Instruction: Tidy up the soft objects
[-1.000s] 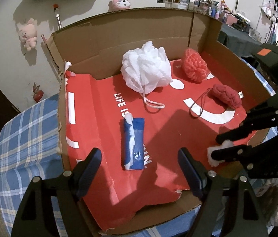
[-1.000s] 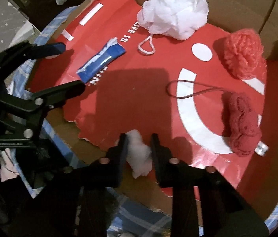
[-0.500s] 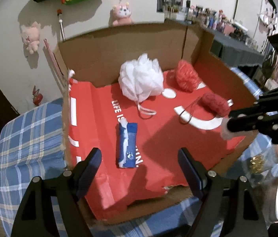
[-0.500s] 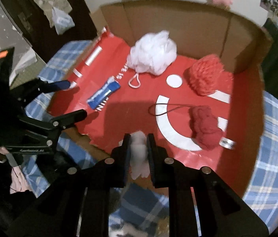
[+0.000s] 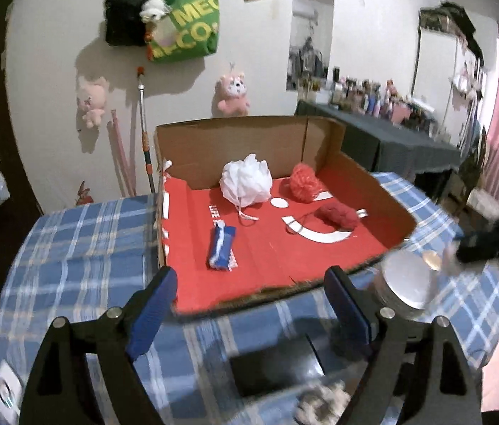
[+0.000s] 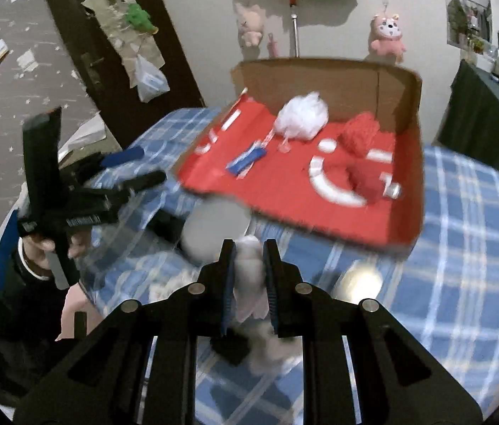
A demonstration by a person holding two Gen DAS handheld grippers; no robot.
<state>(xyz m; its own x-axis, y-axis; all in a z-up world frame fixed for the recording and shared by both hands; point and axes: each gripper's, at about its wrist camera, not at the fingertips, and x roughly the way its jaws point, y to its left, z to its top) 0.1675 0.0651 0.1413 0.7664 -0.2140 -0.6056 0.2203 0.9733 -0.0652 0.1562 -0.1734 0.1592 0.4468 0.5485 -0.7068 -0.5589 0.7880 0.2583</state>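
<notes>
The cardboard tray (image 5: 387,191) is the landmark: a shallow, open-fronted box with brown corrugated walls and a glossy red printed floor, sitting on a blue plaid tablecloth (image 5: 83,248).

Inside the tray, against its back wall, a frilly white mesh bath pouf (image 5: 246,181) trails a looped cord. Just right of it sits a coral-red mesh pouf (image 5: 304,182). Nearer the tray's right wall lies a darker red, knobbly scrubber (image 5: 336,215) with a thin dark loop. Toward the tray's front left lies a flat blue tissue packet (image 5: 222,246), white paper poking from its seam.

The right gripper (image 6: 249,248) is outside the tray, in front of its open edge. Its fingers are pressed together on a small white fluffy wad (image 6: 247,276), blurred and soft-edged. Beside it, a round, smooth silvery lid (image 5: 405,279) rests on the cloth just off the tray's front right corner.

The left gripper (image 5: 251,294) also hangs in front of the tray, above the cloth, its blue-padded fingers (image 5: 152,310) wide apart and holding nothing. Below it lie a dark flat rectangular thing (image 5: 274,368) and a blurred whitish clump (image 5: 324,402).
</notes>
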